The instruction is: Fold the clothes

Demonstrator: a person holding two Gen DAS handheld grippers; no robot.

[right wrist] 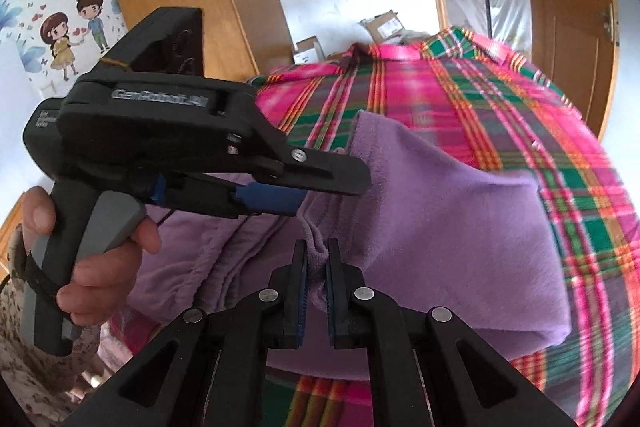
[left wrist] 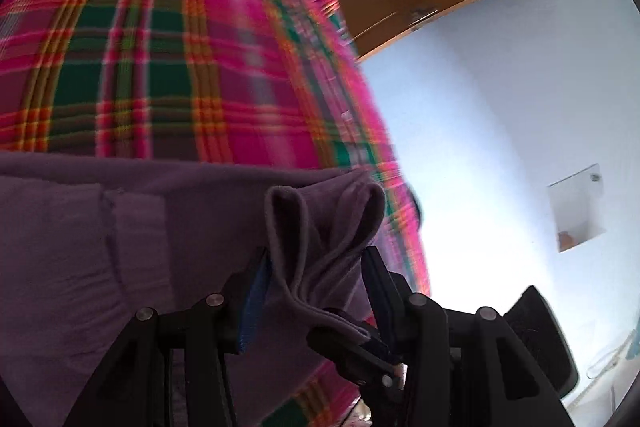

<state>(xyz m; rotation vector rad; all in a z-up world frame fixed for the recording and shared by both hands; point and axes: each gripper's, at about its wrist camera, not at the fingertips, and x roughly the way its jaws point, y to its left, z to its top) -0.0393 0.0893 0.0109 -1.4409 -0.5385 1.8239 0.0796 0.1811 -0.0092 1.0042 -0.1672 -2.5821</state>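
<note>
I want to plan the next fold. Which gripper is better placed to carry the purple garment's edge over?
Probably the right gripper: it pinches a small edge of the purple garment firmly. The left gripper stands wider around bunched folds.

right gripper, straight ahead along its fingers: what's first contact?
The purple garment: the right gripper is already shut on a fold of it. Beyond lies more purple fabric on the plaid bedspread; depth unclear.

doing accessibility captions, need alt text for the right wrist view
The right gripper pinches a bunched edge of a purple fleece garment lying on a pink and green plaid blanket. A hand holds the left gripper clamped on the same garment.
</note>
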